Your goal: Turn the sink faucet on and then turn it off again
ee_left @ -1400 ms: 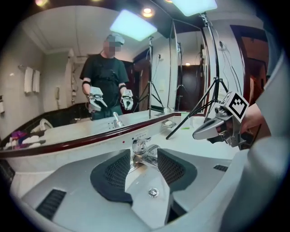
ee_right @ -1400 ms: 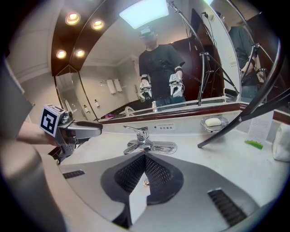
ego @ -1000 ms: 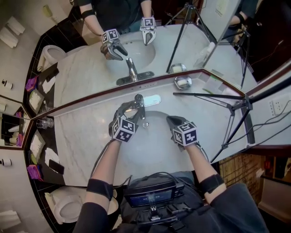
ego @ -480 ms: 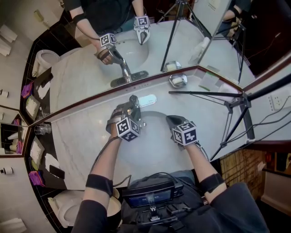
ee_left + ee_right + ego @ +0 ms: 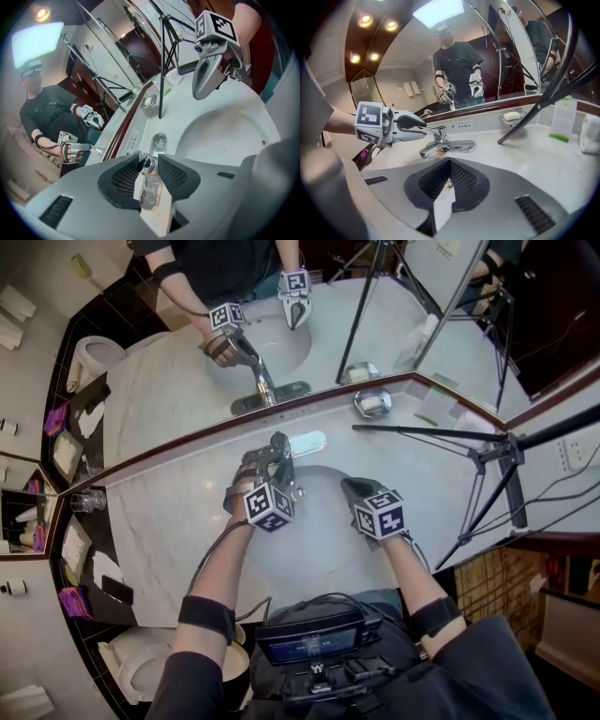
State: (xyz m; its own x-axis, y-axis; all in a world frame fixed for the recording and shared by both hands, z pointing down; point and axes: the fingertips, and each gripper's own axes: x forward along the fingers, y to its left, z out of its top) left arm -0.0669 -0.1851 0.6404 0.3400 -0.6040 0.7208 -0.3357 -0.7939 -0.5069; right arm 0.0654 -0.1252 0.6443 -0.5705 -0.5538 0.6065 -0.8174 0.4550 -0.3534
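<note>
A chrome faucet point(image 5: 285, 471) stands at the back of the white sink basin point(image 5: 319, 545). My left gripper point(image 5: 266, 461) reaches over the basin's left side to the lever handle point(image 5: 148, 164). Its jaws are closing, with the handle's end between the pads point(image 5: 125, 177) and touching them. In the right gripper view the left gripper point(image 5: 418, 125) sits on the handle point(image 5: 435, 133) above the spout point(image 5: 433, 149). No water is visible. My right gripper point(image 5: 357, 489) hangs over the basin's right side, shut and empty point(image 5: 450, 165), apart from the faucet.
A mirror runs behind the marble counter point(image 5: 169, 540). A soap dish point(image 5: 371, 402) sits right of the faucet, a black tripod point(image 5: 473, 457) stands on the counter's right, and a glass point(image 5: 89, 501) at far left. A toilet point(image 5: 141, 671) is lower left.
My left gripper has come down onto the faucet handle, rolled, and narrowed its jaws around it. The right gripper has stayed where it was.
</note>
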